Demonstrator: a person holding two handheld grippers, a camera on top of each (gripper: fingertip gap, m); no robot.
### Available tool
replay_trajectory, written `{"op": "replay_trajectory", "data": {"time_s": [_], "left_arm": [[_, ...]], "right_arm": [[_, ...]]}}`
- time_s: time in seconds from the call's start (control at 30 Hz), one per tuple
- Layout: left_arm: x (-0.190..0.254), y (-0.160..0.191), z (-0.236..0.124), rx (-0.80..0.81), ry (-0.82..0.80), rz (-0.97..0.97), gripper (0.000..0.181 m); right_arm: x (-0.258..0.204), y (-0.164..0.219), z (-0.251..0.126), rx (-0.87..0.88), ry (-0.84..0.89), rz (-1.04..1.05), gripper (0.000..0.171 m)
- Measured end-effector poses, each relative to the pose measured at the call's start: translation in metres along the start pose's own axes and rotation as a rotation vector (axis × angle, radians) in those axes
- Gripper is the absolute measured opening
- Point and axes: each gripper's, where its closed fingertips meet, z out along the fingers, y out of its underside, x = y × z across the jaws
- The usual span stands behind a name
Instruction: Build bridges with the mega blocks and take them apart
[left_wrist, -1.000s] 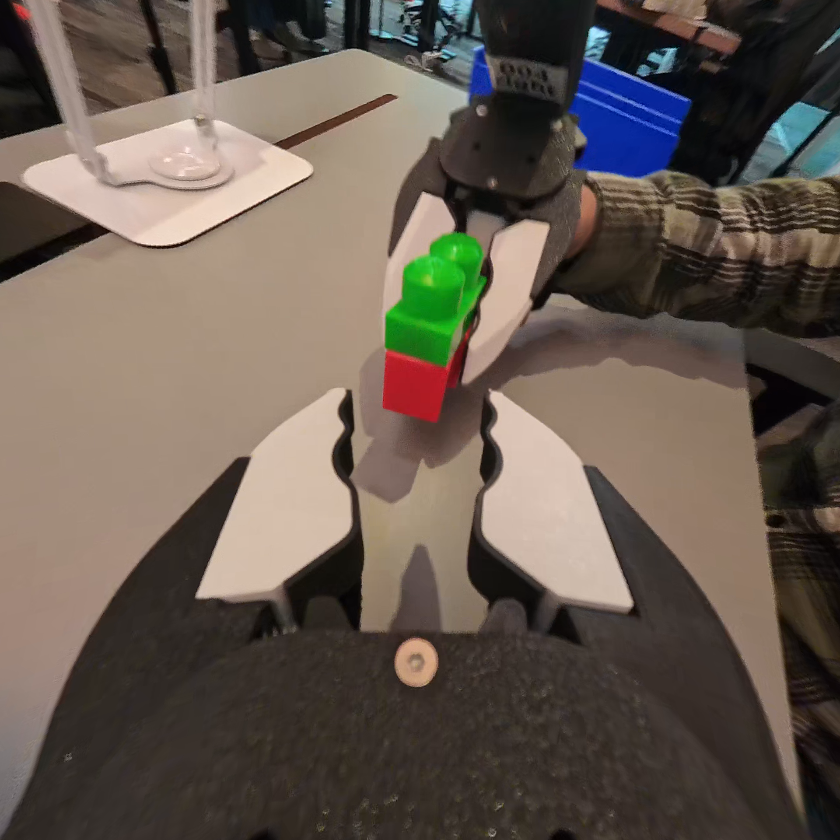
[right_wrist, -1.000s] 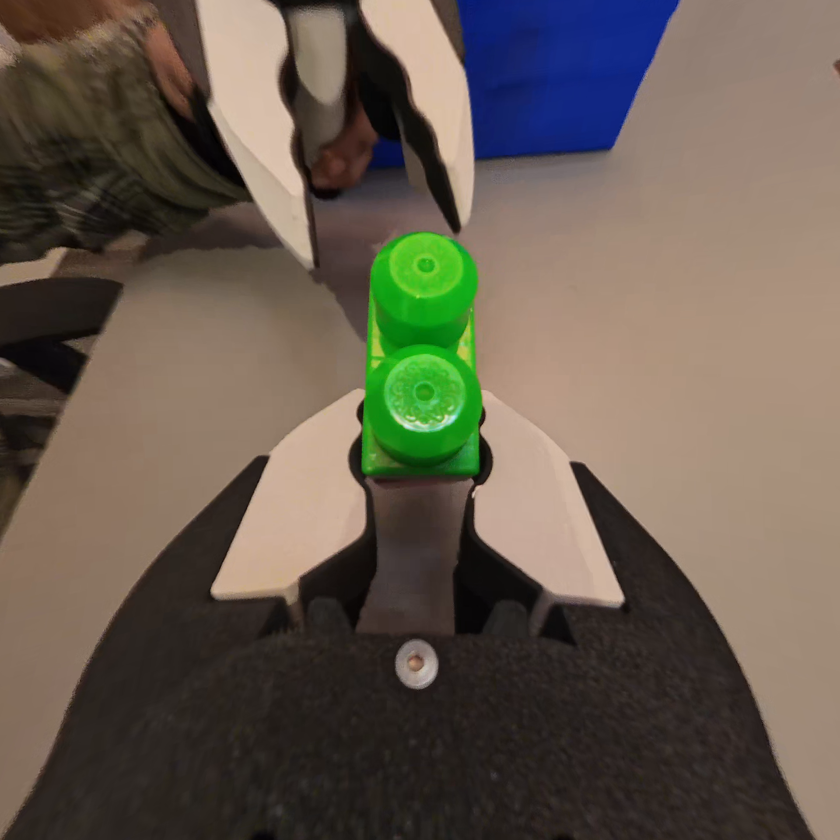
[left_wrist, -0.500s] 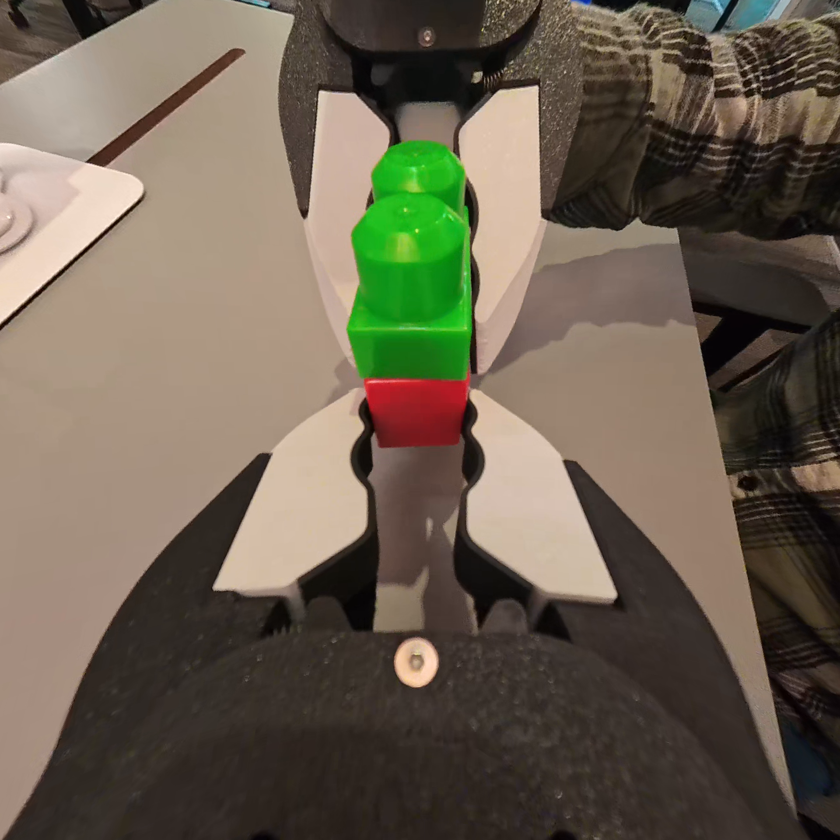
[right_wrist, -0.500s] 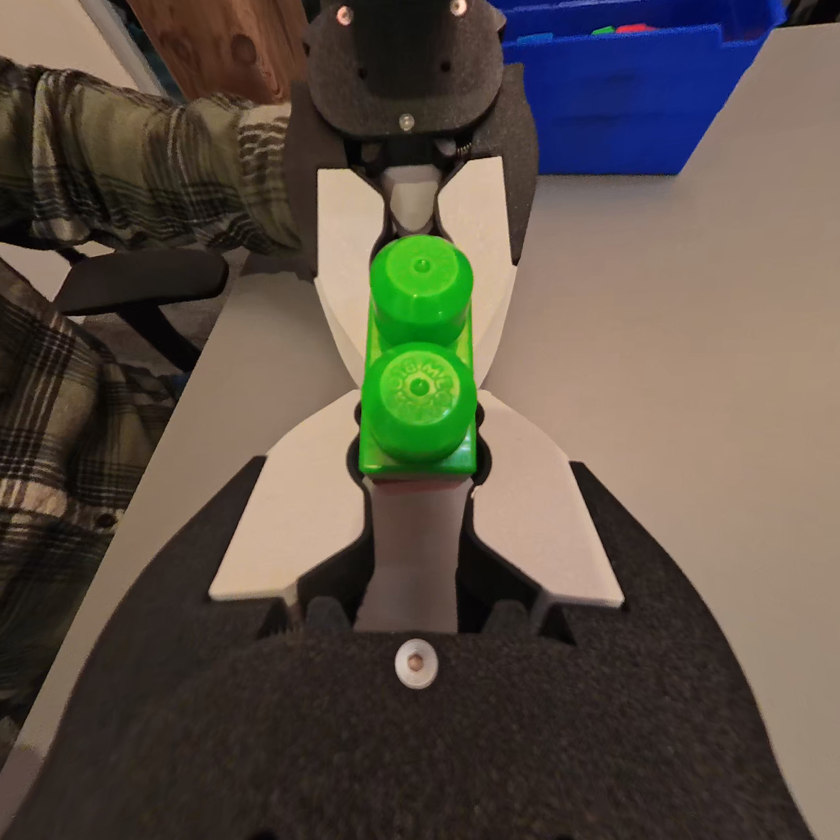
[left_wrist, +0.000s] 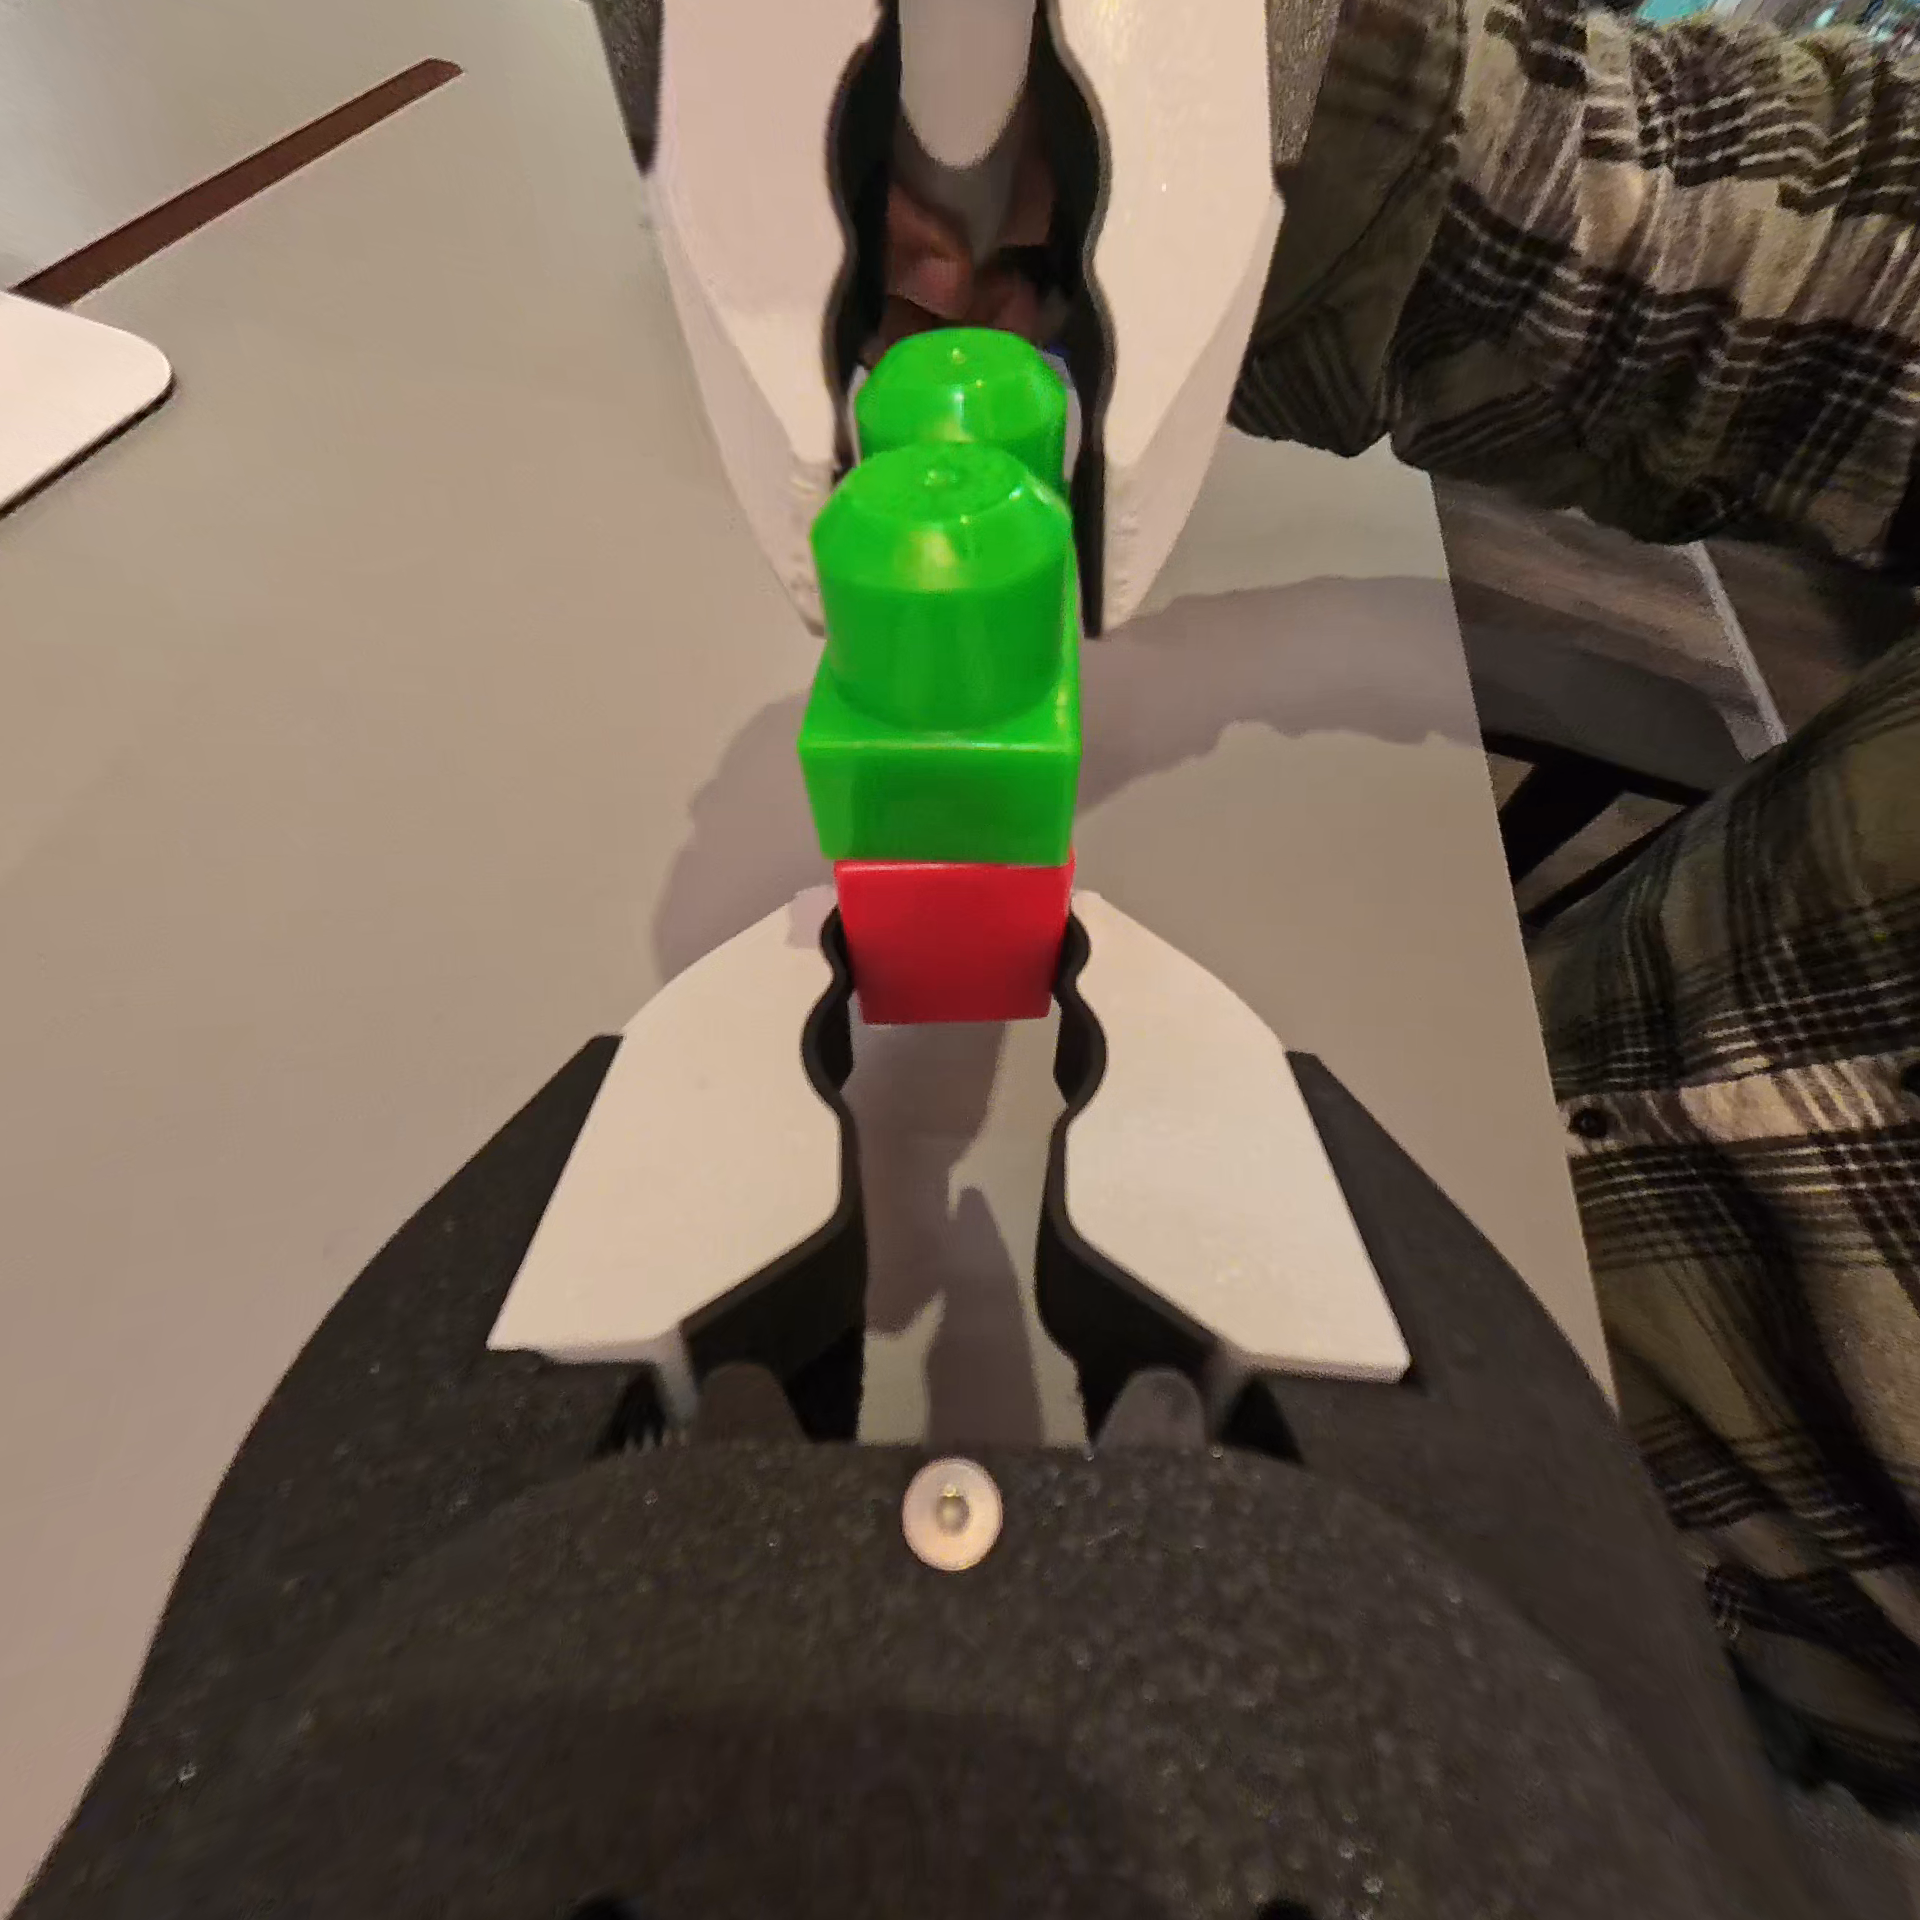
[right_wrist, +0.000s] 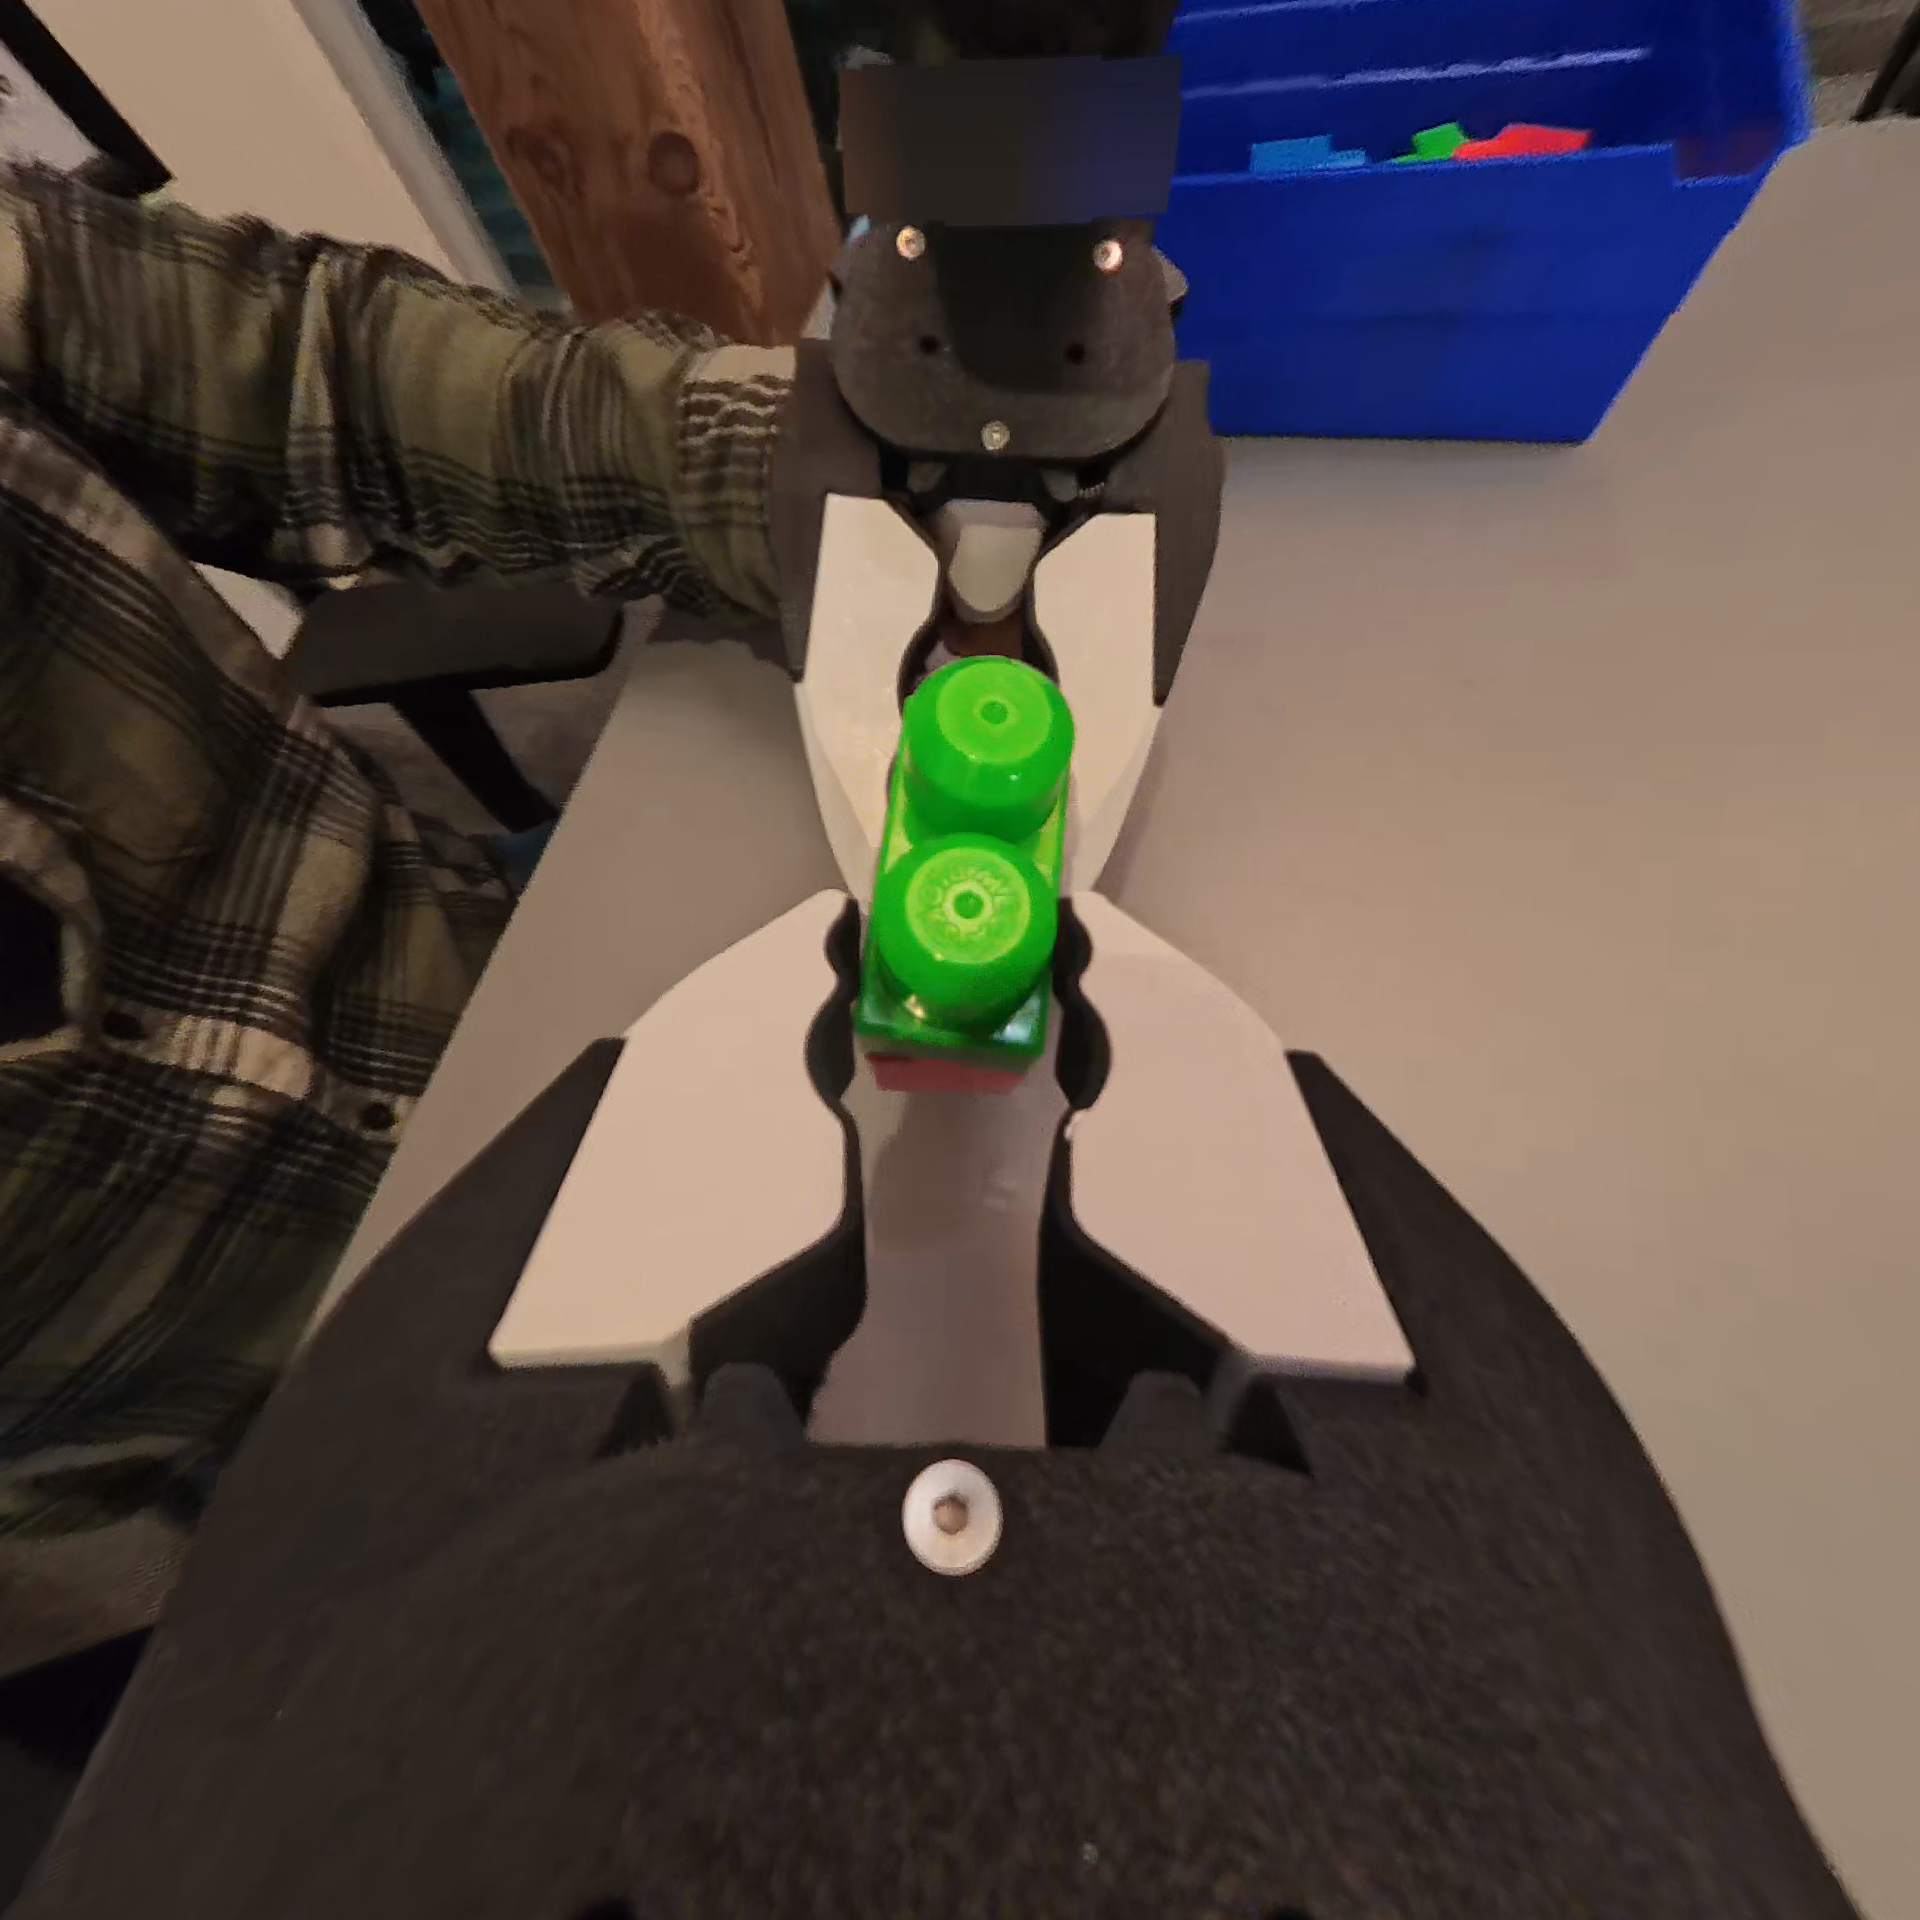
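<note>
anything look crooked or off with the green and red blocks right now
Nothing stands out. The green block sits squarely on the red block. The left gripper is closed on the red one, the right gripper on the green one, and the stack is held above the grey table.

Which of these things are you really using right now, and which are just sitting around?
In use:
- bright green two-stud plastic block
- small red plastic block under it
- left gripper, on the red
- right gripper, on the green

Just sitting around:
- blue plastic bin with loose blocks
- white flat mat
- grey table
</note>
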Motion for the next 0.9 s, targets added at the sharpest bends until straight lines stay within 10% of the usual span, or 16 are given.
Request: {"op": "replay_trajectory", "data": {"time_s": [0.9], "left_arm": [[0.012, -0.019, -0.005, 0.185, 0.076, -0.059, 0.036]], "right_arm": [[-0.010, 0.005, -0.038, 0.256, 0.133, -0.026, 0.057]]}}
